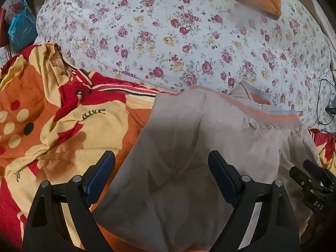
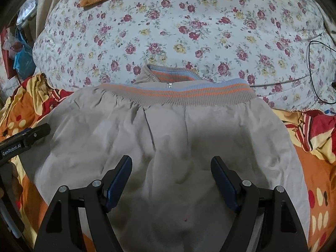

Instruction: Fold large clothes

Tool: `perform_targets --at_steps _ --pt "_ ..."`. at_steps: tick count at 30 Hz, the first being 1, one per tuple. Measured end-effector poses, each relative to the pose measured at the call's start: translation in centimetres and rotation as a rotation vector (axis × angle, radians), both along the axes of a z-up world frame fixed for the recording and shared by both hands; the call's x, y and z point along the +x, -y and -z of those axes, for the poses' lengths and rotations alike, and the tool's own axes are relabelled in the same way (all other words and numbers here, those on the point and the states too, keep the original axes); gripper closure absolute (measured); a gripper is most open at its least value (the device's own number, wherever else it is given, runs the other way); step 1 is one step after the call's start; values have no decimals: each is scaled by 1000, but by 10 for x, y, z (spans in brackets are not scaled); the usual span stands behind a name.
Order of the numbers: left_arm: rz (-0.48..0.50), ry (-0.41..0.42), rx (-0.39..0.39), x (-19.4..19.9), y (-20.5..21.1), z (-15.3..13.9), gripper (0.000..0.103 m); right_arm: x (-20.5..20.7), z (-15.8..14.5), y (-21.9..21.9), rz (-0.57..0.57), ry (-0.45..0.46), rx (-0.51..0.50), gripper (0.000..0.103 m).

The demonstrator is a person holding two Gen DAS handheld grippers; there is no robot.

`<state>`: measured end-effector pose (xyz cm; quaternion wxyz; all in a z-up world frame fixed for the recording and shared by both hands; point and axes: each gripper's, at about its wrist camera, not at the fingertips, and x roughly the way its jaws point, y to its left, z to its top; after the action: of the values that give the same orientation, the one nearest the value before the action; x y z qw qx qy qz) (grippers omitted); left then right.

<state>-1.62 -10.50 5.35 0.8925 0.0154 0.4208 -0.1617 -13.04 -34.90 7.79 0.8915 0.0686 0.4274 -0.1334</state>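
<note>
The big tan jacket [image 2: 168, 147] lies flat on the bed, its striped band [image 2: 178, 93] at 12 o'clock, and the next good move is probably to pinch both near corners evenly and fold them up to that band. Both the left hand-held gripper [image 1: 161, 176] and the right hand-held gripper [image 2: 171, 180] are spread wide, holding nothing. The left one reads "GenRobot.AI", and the orange blanket [image 1: 63, 115] has a word I can't quite read.

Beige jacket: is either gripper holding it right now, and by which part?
Nothing is held. The left gripper and right gripper are both open above the beige jacket, fingers apart.
</note>
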Motion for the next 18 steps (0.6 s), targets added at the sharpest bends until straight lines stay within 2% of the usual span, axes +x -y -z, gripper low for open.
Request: perform_targets --at_steps 18 --pt "-15 -10 21 4 -1 2 13 0 -2 -2 -18 15 10 24"
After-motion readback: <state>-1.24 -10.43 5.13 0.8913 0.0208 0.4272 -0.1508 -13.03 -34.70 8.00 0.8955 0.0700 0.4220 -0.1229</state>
